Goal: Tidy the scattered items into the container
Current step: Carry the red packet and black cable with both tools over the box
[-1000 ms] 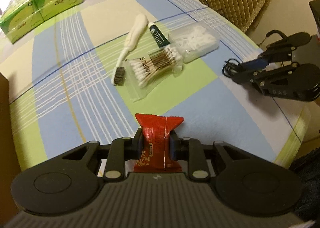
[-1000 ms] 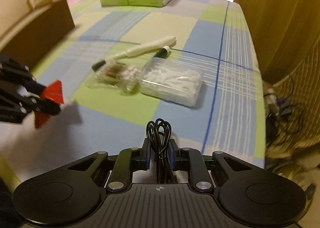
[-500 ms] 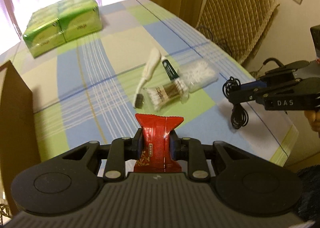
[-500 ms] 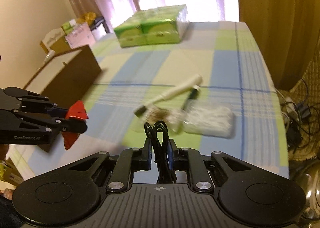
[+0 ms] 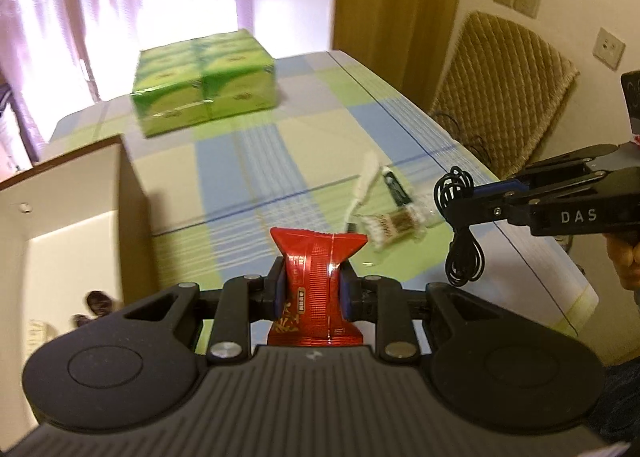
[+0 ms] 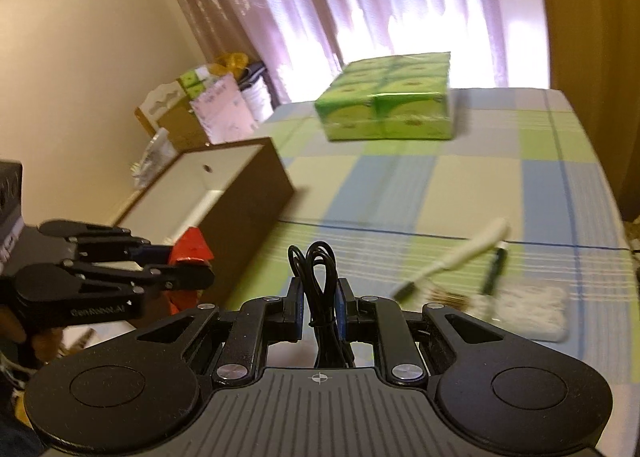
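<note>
My left gripper (image 5: 314, 285) is shut on a red snack packet (image 5: 316, 277), held in the air beside the brown box (image 5: 132, 193) with a white inside. My right gripper (image 6: 319, 303) is shut on a coiled black cable (image 6: 318, 277), also lifted; the cable hangs from it in the left wrist view (image 5: 460, 225). On the checked tablecloth lie a white toothbrush (image 6: 464, 253), a dark tube (image 6: 494, 265), a bag of cotton swabs (image 5: 394, 223) and a clear pack of white picks (image 6: 532, 307). The left gripper and packet show in the right wrist view (image 6: 192, 253).
A green pack of tissues (image 6: 388, 101) stands at the far end of the table. The box holds some small dark items (image 5: 96, 303). A quilted chair (image 5: 500, 93) stands right of the table. Cartons and bags (image 6: 200, 109) sit beyond the box.
Both grippers have risen and swung left toward the brown box, each still holding its item. The box's open inside has come into view.
</note>
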